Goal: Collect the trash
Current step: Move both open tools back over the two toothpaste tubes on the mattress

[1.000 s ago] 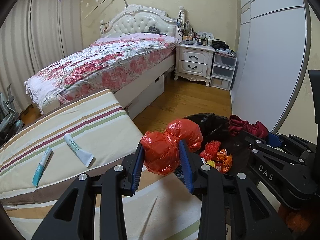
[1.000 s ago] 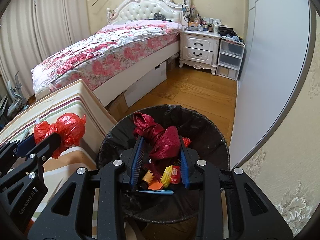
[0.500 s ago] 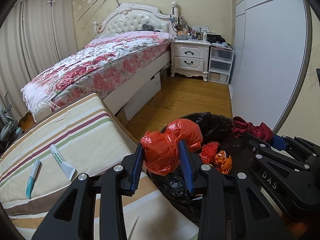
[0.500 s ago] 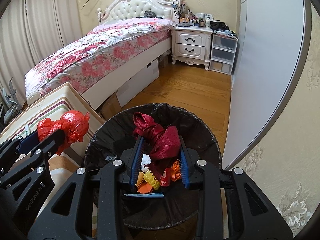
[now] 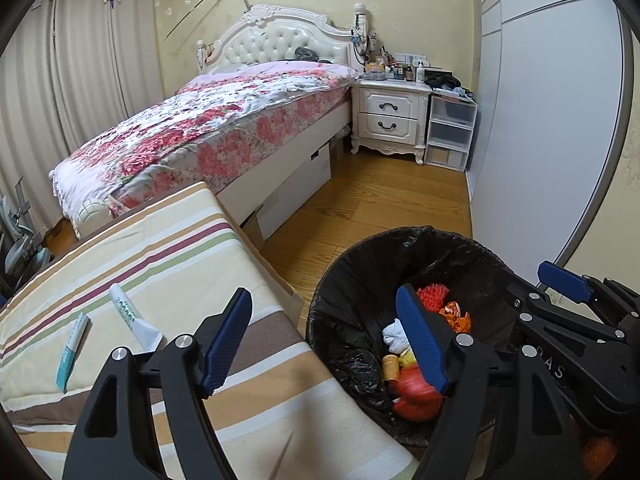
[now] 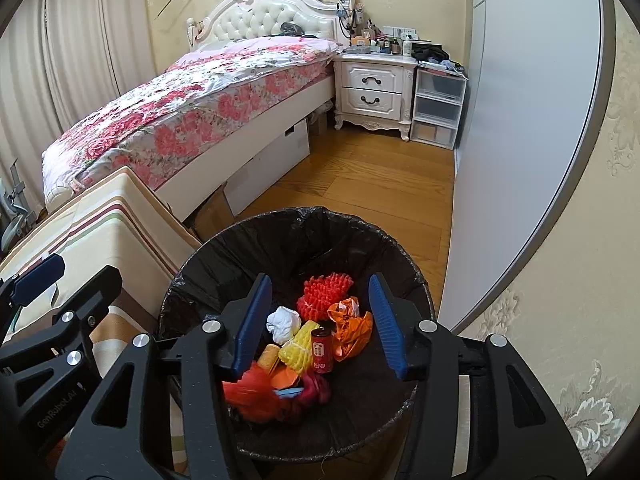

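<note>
While your left gripper [image 5: 324, 334] and right gripper [image 6: 320, 322] have just been opening, both stand wide with nothing between the jaws. Below them, the crumpled red plastic bag [image 6: 250, 394] and maroon cloth [image 6: 316, 388] lie in the round, black-lined trash bin [image 6: 240, 248] on wooden flooring [image 6: 360, 176]. Left of the bin, two tubes [image 5: 134, 316] rest on a striped cushion [image 5: 180, 248] beside the floral bed [image 5: 208, 132].

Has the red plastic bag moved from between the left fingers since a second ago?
Yes. The left gripper has just been opening, nothing between its fingers now; the red plastic bag has dropped below the rim into the trash bin.
</note>
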The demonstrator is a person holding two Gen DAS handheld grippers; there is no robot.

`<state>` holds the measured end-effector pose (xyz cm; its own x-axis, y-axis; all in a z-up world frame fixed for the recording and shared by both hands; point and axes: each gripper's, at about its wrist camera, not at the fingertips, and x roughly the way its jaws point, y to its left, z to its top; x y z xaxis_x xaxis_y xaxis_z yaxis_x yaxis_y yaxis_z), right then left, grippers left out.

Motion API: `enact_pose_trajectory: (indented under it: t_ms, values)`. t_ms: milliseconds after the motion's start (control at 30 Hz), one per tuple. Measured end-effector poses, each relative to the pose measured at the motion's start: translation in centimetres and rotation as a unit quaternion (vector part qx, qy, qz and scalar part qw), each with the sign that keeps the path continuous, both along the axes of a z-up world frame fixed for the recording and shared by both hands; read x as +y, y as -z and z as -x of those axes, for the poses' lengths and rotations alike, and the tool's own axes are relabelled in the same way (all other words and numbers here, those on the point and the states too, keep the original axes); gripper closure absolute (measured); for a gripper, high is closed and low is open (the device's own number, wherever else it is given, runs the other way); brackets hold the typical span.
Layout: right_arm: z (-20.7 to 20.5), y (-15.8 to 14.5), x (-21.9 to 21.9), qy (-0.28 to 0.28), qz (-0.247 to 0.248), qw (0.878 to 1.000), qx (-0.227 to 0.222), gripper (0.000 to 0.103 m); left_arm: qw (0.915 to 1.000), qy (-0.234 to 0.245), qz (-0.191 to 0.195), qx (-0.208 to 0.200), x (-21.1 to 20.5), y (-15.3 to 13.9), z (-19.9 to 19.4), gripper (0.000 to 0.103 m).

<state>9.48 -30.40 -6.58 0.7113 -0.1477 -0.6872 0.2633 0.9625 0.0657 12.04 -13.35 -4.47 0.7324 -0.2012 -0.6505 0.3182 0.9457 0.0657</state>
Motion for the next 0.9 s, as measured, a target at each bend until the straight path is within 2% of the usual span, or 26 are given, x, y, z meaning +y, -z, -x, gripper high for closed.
enact_pose_trajectory:
  t_ms: [533,900]
  values:
    - [0.7,-0.6,4.7,-0.045,-0.001,0.999,0.001,0.047,0.9988,-0.049,-0.003,-0.007,5.2,-0.8,1.9,0.028]
    - [0.2,-1.3,11.0,-0.12,0.003,0.993,0.004,0.047,0.9938,-0.111,0.0,0.0,11.7,-0.2,2.3,0.028]
